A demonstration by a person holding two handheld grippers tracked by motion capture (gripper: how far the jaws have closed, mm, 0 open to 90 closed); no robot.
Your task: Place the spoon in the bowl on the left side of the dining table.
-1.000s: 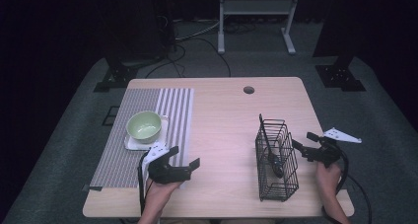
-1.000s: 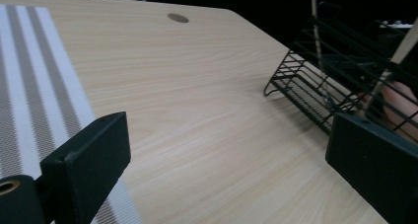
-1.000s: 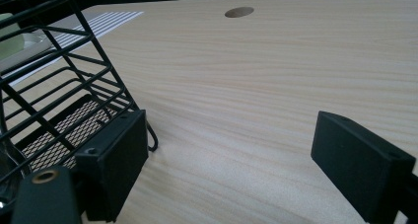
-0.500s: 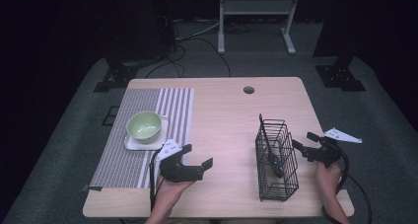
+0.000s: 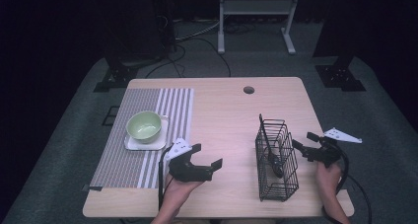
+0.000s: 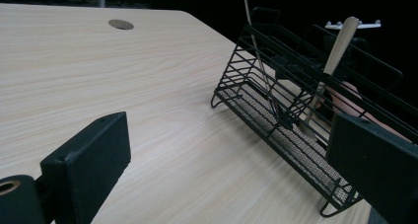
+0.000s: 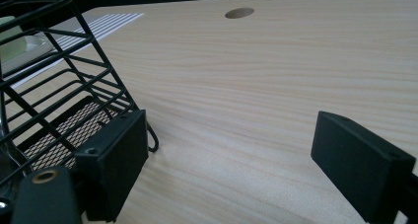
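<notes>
Left gripper [image 5: 206, 157] and right gripper [image 5: 301, 142] both hold their fingers released, empty, flanking the wire basket [image 5: 276, 160]; bare table [image 5: 222, 115] lies between.

Black wire basket [image 5: 277, 157], matt light-wood table [image 5: 226, 110], glossy green bowl [image 5: 144, 126].

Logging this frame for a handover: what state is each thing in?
Left tool: open, empty, turned toward the rack.
Right tool: open, empty, beside the rack.
Wire rack: upright, holding utensils.
Wooden utensil: leaning inside the rack.
Green bowl: upright on a plate.
Striped mat: lying flat.
</notes>
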